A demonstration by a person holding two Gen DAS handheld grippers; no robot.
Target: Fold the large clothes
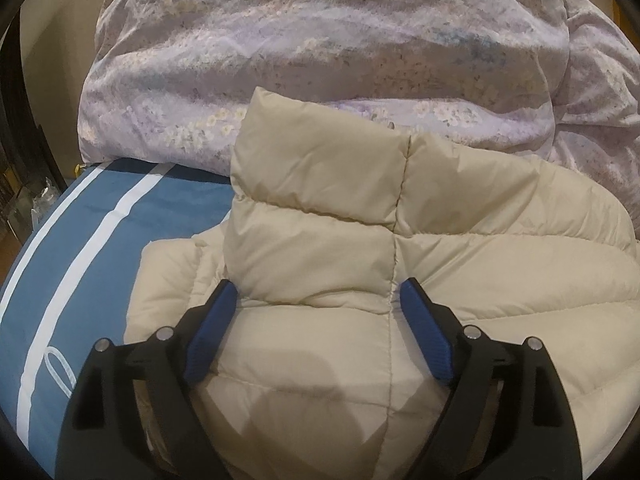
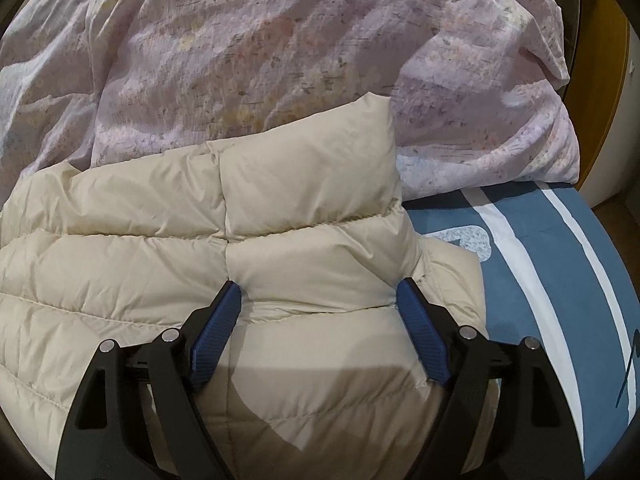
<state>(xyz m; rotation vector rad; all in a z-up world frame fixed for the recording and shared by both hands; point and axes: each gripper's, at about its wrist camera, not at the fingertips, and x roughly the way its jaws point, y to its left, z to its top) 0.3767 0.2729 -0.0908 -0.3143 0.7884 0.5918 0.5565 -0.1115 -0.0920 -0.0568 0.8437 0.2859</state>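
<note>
A cream quilted puffer jacket [image 1: 340, 248] lies on the blue bed sheet [image 1: 96, 216], its folded bulk rising ahead of the fingers. My left gripper [image 1: 318, 292] is open, its blue pads [image 1: 212, 336] spread wide over the jacket's left part, holding nothing. In the right wrist view the same jacket [image 2: 200, 248] fills the lower left. My right gripper [image 2: 318, 290] is open too, its pads [image 2: 424, 340] straddling a puffy fold near the jacket's right edge. I cannot tell whether the pads touch the fabric.
A bunched lilac floral duvet [image 1: 320, 40] lies just behind the jacket and also fills the top of the right wrist view [image 2: 280, 48]. The blue sheet with white stripes [image 2: 552, 280] shows at the right. The bed edge drops at far left and right.
</note>
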